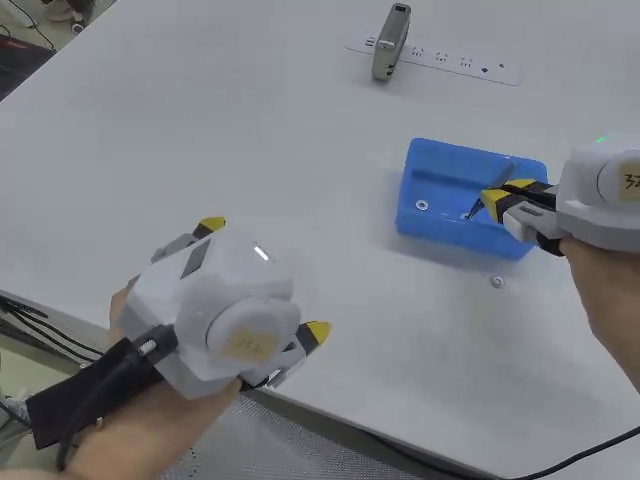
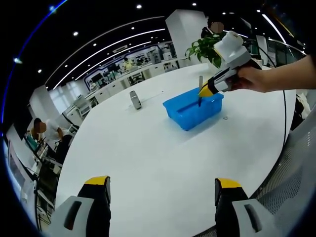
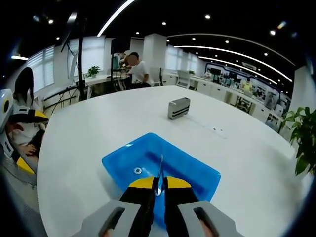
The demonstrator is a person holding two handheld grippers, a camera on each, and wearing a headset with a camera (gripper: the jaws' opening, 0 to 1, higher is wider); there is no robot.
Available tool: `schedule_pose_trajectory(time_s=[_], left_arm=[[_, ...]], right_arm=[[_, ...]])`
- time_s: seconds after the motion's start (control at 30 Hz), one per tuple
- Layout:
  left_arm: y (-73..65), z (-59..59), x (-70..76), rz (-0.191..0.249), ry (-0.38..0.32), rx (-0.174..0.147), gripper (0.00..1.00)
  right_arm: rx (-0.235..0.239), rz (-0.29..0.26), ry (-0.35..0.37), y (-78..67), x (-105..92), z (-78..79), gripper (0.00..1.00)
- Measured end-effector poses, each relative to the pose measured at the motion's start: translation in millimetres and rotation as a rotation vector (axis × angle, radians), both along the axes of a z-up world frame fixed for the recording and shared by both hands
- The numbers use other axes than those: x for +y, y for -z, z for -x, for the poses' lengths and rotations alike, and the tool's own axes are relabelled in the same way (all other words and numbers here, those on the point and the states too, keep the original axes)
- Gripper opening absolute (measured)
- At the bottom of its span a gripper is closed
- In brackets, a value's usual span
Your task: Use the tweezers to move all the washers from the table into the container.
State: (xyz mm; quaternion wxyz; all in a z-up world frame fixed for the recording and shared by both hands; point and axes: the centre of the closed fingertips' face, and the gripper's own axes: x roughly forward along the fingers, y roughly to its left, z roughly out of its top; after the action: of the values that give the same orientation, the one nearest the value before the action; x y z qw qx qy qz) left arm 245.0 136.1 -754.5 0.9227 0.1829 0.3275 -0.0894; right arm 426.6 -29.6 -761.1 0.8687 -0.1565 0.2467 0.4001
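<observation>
Left gripper (image 1: 263, 277), tweezers (image 3: 161, 170), white table (image 1: 200, 150), office (image 3: 163, 54)

Head view: a yellow label (image 1: 628, 182) on the housing of the right claw (image 1: 497, 200) carries dark characters, cut by the frame edge and not readable with certainty. A similar label (image 1: 246, 345) on the left claw (image 1: 263, 278) bears faint, illegible marks. Printed marks on the power strip (image 1: 440, 58) on the counter (image 1: 250, 150) are too small to read.

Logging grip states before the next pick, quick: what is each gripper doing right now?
Left gripper: open, holding nothing.
Right gripper: shut on the thin metal tweezers, tips over the blue plastic container.
</observation>
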Motion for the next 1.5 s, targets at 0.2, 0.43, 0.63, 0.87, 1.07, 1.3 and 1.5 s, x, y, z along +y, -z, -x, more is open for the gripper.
schedule_pose_trajectory(time_s=[0.2, 0.43, 0.63, 0.87, 1.07, 1.3, 1.5], left_arm=[[-1.5, 0.0, -0.6, 0.001, 0.0, -0.007, 0.89], [-2.1, -0.3, -2.3, 0.004, 0.005, -0.012, 0.89], [-2.1, -0.4, -3.5, 0.001, 0.01, -0.015, 0.89], [-1.9, -0.8, -4.5, -0.002, 0.016, -0.017, 0.89], [-2.1, -1.1, -4.9, -0.002, 0.02, -0.018, 0.89], [-1.5, -1.1, -5.1, -0.007, 0.027, -0.016, 0.89], [0.9, -0.7, -7.6, 0.0, 0.039, -0.003, 0.89]], right_arm=[[-0.007, -0.019, 0.012, -8.1, -1.7, 1.4, 0.03], [-0.022, -0.06, 0.032, -23.8, -4.6, 3.4, 0.02], [-0.059, -0.078, 0.029, -44.3, -7.7, 9.3, 0.02], [-0.089, -0.107, 0.029, -63.4, -11.8, 21.0, 0.02], [-0.091, -0.124, 0.034, -70.4, -16.0, 31.8, 0.02], [-0.079, -0.124, 0.046, -67.2, -26.6, 44.0, 0.02], [-0.046, -0.131, 0.053, -60.4, -32.8, 52.3, 0.03]])
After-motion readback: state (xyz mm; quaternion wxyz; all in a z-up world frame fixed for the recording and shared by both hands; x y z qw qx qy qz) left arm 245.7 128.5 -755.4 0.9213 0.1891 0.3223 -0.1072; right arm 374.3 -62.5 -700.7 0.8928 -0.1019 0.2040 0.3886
